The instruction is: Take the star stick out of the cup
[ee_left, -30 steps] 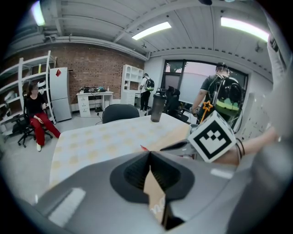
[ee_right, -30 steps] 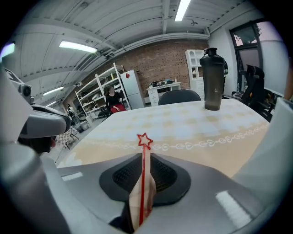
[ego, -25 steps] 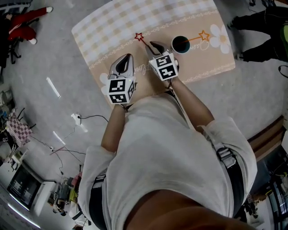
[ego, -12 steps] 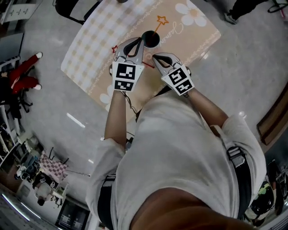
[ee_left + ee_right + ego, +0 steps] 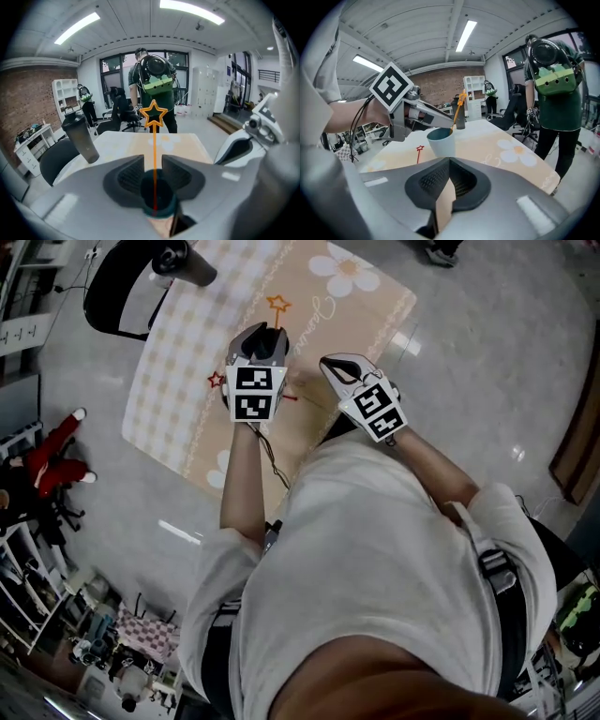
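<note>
Currently at the table, itemised:

1. Left gripper (image 5: 153, 163): held directly over the cup (image 5: 441, 143), level with its rim. The jaws are parted by a narrow slot and close on nothing.
2. Cup: teal with a dark inside, upright on the beige tablecloth (image 5: 361, 310). The head view hides it under the left gripper. The left gripper view shows it through the slot between the jaws.
3. Orange star stick (image 5: 153, 136): stands in the cup. Its stem rises through the slot with a sliver of clear space on either side. The star end is above the jaw tips.
4. Right gripper (image 5: 450, 161): held low over the near part of the cloth, just beside the left gripper and apart from the cup. The jaws are closed tip to tip, with nothing between them.
5. Red star stick (image 5: 217, 380): lies flat on the cloth to the left of the cup. Its stem runs under the left gripper's marker cube.
6. Black shaker bottle (image 5: 80, 138): upright near a far corner of the table, well apart from the cup.
7. Office chair (image 5: 112, 292): dark, drawn up beside that same corner.
8. Person in a green top (image 5: 553, 84): stands beyond the table's far end, wearing a pack.
</note>
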Motion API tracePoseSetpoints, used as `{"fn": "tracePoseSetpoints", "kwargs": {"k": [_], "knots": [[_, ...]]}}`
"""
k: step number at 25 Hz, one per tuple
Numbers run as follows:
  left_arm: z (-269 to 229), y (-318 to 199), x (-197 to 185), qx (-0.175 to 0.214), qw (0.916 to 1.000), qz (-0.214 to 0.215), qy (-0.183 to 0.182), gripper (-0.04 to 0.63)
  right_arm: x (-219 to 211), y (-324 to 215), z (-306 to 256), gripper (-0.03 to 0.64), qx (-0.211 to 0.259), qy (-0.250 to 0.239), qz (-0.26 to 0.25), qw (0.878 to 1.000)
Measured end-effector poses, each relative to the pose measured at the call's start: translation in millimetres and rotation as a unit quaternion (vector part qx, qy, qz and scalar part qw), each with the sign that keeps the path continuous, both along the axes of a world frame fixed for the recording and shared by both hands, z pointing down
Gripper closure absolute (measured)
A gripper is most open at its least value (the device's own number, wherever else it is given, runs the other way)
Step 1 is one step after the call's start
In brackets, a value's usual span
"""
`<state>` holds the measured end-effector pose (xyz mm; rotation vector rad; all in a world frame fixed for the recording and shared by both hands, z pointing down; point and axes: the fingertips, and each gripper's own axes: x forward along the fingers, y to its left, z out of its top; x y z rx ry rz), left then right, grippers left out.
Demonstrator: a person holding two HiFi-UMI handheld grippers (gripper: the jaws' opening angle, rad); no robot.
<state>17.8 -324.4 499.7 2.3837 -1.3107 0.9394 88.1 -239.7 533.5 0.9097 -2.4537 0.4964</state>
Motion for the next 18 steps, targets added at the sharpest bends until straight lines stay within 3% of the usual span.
{"fn": "tracePoseSetpoints", "kwargs": {"k": [5,7,8,11,15,18], "knots": [[4.9,-12.4,8.7,-0.004,0.9999,0.013,-0.006,0.478,12.8,-7.3,0.4,0.617,-0.002,0.005,0.009,1.0],[2.4,-15.0,11.4,0.002,0.9998,0.017,-0.006,0.545,14.5,-10.6,1.4,0.617,-0.004,0.005,0.01,1.0],[-2.7,-15.8,11.4,0.011,0.9999,0.013,0.0,0.584,14.2,-11.5,1.1,0.617,-0.003,0.004,0.01,1.0],[-33.8,-18.2,3.7,0.067,0.9971,-0.02,0.03,0.588,7.3,-10.9,-0.7,0.617,0.0,0.0,0.001,1.0],[-86.0,-15.0,-15.4,0.145,0.9848,-0.069,0.067,0.588,-10.7,-8.9,-9.7,0.617,0.013,-0.01,-0.023,1.0],[-127.7,-4.2,-33.9,0.191,0.9686,-0.109,0.116,0.587,-26.5,-3.9,-14.8,0.617,0.021,-0.015,-0.049,0.998]]}}
